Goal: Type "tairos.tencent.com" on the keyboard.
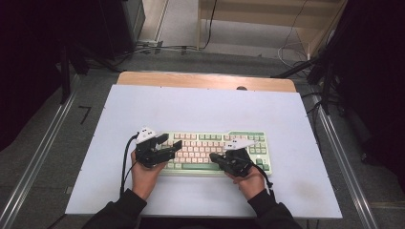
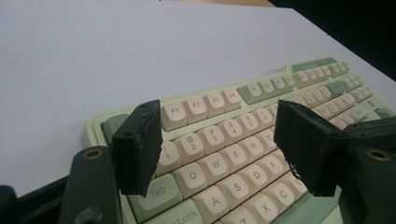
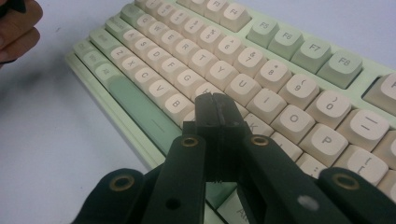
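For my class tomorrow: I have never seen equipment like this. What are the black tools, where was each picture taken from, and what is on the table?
A person sits at a table covered in pale blue-white and holds a black hand-held claw in each hand. The high view looks down from above: the left claw and the right claw both hover over a green and cream keyboard, the one item on the table. The other two pictures come from small cameras riding on the claws. In the left gripper view, the left claw stands open above the Q, W, E keys, holding nothing. In the right gripper view, the right claw is shut, its tip just above the letter keys, perhaps ready to press one.
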Demonstrator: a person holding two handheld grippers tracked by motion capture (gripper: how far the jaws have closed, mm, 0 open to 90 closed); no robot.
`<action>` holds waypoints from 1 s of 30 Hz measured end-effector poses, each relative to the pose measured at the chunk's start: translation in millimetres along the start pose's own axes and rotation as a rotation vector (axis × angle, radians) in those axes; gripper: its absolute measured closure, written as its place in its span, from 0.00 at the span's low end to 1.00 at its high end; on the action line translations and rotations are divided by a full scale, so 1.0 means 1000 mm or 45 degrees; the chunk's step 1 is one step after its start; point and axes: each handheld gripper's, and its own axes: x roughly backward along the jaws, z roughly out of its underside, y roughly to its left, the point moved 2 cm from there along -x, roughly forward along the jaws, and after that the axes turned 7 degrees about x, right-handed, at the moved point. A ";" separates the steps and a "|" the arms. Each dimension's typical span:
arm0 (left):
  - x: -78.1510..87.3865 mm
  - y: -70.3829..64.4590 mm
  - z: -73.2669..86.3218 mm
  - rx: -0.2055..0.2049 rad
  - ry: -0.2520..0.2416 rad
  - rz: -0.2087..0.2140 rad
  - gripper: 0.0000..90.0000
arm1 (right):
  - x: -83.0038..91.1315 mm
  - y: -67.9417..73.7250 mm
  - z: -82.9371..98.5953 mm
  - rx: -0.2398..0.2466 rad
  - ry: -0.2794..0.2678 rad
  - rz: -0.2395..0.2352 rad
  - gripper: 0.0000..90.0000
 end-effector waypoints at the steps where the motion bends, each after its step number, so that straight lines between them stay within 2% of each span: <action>1: 0.000 0.000 0.000 -0.002 0.003 0.001 0.36 | -0.001 0.000 0.000 0.002 0.003 0.001 0.97; 14: 0.000 0.000 0.000 -0.004 0.004 0.000 0.36 | -0.010 -0.001 0.005 0.019 0.038 0.023 0.97; 15: 0.000 0.000 0.000 -0.003 0.004 -0.001 0.36 | -0.010 -0.001 0.007 0.017 0.020 0.018 0.97; 17: 0.000 0.000 0.000 -0.003 0.002 -0.001 0.36 | -0.010 -0.001 0.006 0.014 0.028 0.017 0.97; 18: 0.000 0.000 0.000 0.000 0.001 -0.002 0.36 | -0.008 -0.001 0.005 0.013 0.020 0.014 0.91; 21: 0.001 0.000 0.000 0.000 0.000 -0.004 0.36 | -0.001 -0.003 0.001 -0.040 -0.040 -0.030 0.71; 24: 0.001 0.000 0.000 -0.001 0.000 -0.006 0.36 | 0.007 -0.007 -0.002 -0.075 -0.101 -0.035 0.51; 30: 0.002 0.001 0.000 0.002 -0.004 -0.008 0.36 | 0.018 -0.015 -0.001 -0.112 -0.156 0.002 0.38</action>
